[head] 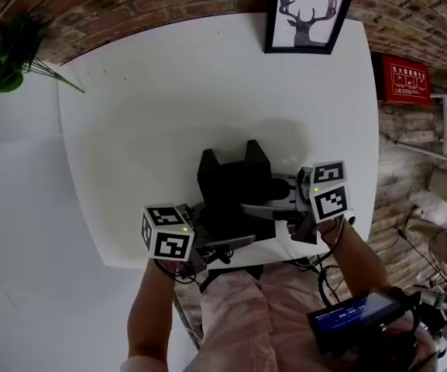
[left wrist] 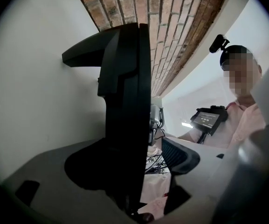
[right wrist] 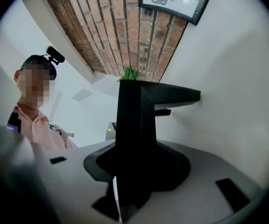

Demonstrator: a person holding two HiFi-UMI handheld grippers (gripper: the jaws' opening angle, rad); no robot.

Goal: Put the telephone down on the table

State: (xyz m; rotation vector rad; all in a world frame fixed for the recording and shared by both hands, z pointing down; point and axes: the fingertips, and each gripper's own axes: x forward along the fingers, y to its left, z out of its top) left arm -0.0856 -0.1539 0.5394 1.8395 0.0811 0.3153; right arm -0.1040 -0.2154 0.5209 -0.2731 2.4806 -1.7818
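A black telephone sits on the counter, between the parted fingers of the left gripper and clamped in those of the right gripper; pulling the right away unreleased would likely drag or topple it.

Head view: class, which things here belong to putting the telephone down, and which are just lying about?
Belongs to the job: telephone; table; right gripper, gripping it; left gripper, open around it.
Just lying about: deer picture; plant; red sign.
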